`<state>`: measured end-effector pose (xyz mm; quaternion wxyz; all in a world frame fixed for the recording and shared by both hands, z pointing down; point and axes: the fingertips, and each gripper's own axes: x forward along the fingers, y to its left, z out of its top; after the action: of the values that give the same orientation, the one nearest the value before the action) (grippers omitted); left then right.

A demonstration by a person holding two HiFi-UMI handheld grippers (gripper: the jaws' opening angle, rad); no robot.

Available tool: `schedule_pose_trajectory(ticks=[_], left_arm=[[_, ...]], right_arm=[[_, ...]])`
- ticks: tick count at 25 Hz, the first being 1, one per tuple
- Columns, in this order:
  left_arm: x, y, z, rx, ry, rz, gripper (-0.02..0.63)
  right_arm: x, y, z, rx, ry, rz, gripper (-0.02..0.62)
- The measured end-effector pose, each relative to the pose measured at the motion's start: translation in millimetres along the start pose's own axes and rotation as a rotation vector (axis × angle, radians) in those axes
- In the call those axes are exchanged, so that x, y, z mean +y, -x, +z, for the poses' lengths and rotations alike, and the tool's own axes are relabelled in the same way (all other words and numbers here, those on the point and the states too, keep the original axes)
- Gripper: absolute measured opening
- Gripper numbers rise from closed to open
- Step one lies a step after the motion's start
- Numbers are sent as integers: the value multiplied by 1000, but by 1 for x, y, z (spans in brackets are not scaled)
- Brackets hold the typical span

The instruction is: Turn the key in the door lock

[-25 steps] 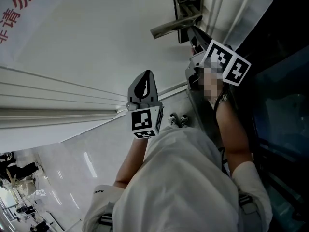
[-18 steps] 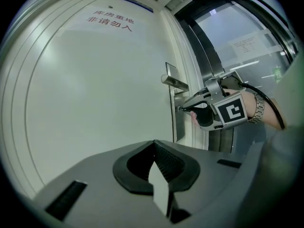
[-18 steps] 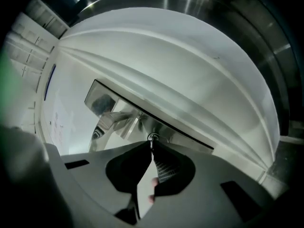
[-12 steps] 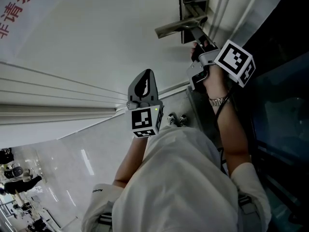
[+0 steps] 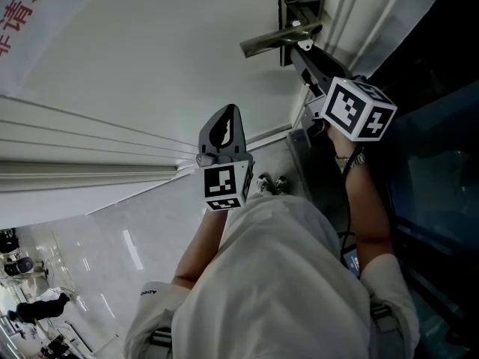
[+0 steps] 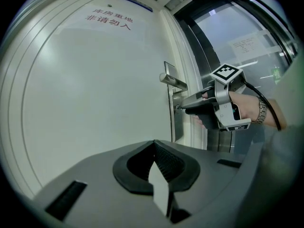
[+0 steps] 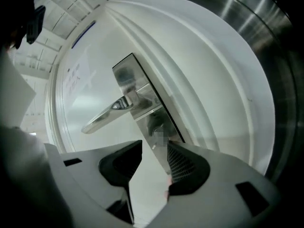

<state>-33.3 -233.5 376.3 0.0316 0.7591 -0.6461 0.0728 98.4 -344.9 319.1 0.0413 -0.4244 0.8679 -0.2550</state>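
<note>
Steel lock plate (image 7: 142, 103) on white door (image 7: 209, 80); key (image 7: 159, 133) sits below lever handle (image 7: 107, 114). Right gripper (image 7: 154, 148) has just been opening: jaws apart, nothing clamped, key just ahead. Left gripper (image 6: 153, 144) pinched together, empty. Key likely small, rigid, slick, so pinch the bow flat-on.

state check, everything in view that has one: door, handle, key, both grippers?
door: looks closed.
door handle: level, not pressed.
key: in the lock, partly blurred, not gripped.
left gripper: shut, empty.
right gripper: jaws have just been opening; key between them, pads off it.
</note>
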Motion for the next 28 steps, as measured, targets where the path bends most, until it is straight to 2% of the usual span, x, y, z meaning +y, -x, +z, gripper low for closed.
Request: schedule_pose_trajectory(ticks=[6, 11, 18, 21, 24, 28], left_arm=[[-1, -2, -1, 0, 0, -8, 6], [-4, -3, 2, -7, 0, -15, 6], [-4, -4, 2, -7, 2, -13, 6], [-5, -4, 3, -8, 1, -13, 6], [-4, -3, 3, -10, 3, -10, 6], [-3, -3, 1, -7, 6, -9, 6]], right_arm=[[-1, 4, 4, 43, 407, -95, 149], [1, 6, 4, 77, 697, -155, 156], [11, 2, 4, 119, 1216, -263, 158], [7, -2, 2, 145, 1381, -298, 158], [5, -4, 1, 161, 1500, -320, 158], [6, -7, -2, 161, 1733, -375, 156]])
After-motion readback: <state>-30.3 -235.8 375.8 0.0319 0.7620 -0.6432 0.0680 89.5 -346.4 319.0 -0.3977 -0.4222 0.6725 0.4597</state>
